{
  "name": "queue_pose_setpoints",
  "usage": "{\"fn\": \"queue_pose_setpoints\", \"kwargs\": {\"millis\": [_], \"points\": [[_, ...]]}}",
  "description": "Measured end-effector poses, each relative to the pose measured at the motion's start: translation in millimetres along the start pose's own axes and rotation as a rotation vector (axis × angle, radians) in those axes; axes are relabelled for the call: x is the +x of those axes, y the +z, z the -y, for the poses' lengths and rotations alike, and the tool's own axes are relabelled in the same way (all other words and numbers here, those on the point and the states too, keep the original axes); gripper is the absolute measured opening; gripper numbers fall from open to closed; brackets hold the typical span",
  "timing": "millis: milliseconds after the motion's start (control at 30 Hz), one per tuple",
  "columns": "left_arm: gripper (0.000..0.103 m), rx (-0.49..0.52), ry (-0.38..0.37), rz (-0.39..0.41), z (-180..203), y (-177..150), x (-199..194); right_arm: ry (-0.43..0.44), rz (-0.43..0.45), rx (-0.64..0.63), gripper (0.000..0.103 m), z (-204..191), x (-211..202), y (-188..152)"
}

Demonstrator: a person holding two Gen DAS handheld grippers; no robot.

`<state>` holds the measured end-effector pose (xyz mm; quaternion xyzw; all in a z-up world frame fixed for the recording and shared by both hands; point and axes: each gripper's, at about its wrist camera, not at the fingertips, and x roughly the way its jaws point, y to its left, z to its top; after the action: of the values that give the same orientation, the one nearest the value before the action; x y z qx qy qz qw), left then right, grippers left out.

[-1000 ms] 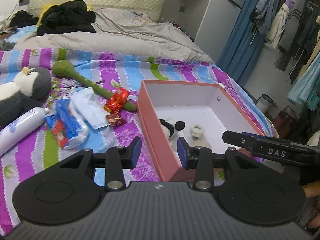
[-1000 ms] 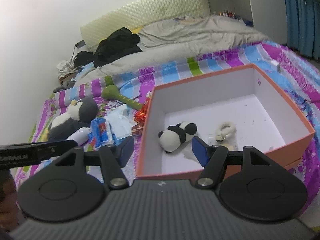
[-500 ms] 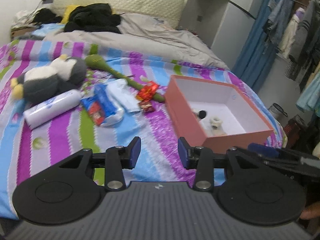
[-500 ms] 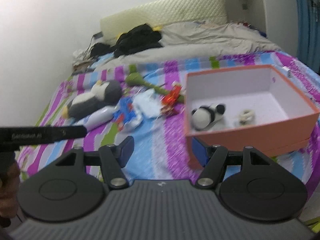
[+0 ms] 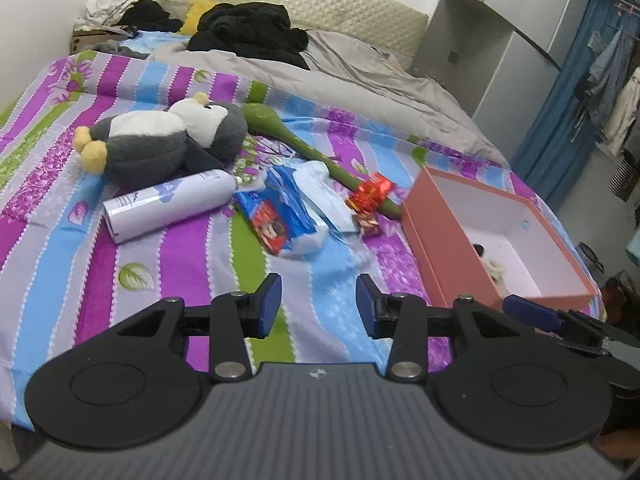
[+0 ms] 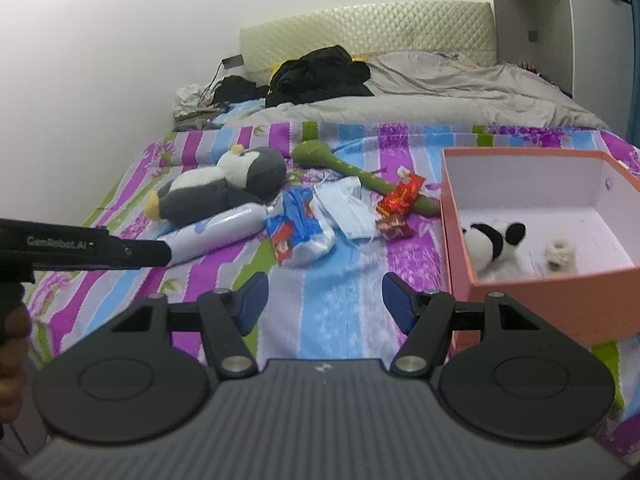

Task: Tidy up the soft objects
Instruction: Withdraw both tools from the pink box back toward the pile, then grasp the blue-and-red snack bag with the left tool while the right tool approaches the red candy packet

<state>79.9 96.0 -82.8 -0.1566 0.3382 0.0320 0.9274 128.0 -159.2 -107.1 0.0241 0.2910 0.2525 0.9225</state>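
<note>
The grey-and-white plush penguin [image 5: 160, 148] lies far left on the striped purple, blue and green bedsheet [image 5: 320, 280], touching the white cylindrical bottle [image 5: 168, 206], while the small black-and-white plush panda [image 6: 490, 242] sits inside the open salmon-pink cardboard box [image 6: 548, 300] at right. Between them lie a blue tissue pack [image 5: 280, 220] and a long green plush stick [image 5: 316, 156]. My left claw [image 5: 318, 306] and right claw [image 6: 324, 304] hang released, nothing between their blue pads, above the near sheet.

Both grippers are matte black plastic, the left gripper [image 5: 318, 306] and right gripper [image 6: 322, 300] each with blue finger pads, silver pivot screws, round discs and ribbed grey housing.
</note>
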Motion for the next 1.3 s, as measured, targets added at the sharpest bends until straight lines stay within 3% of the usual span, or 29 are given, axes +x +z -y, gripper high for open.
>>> {"fn": "queue_pose_setpoints", "kwargs": {"millis": [733,1000,1300], "points": [[0.047,-0.16,-0.084,-0.049,-39,50,195,-0.144,-0.019,0.043,0.062,26,174,16],[0.047,-0.231,-0.115,-0.076,-46,61,244,-0.188,-0.033,0.035,0.06,38,226,17],[0.047,-0.217,-0.076,-0.107,-42,64,286,-0.233,-0.047,0.064,0.06,60,274,18]]}}
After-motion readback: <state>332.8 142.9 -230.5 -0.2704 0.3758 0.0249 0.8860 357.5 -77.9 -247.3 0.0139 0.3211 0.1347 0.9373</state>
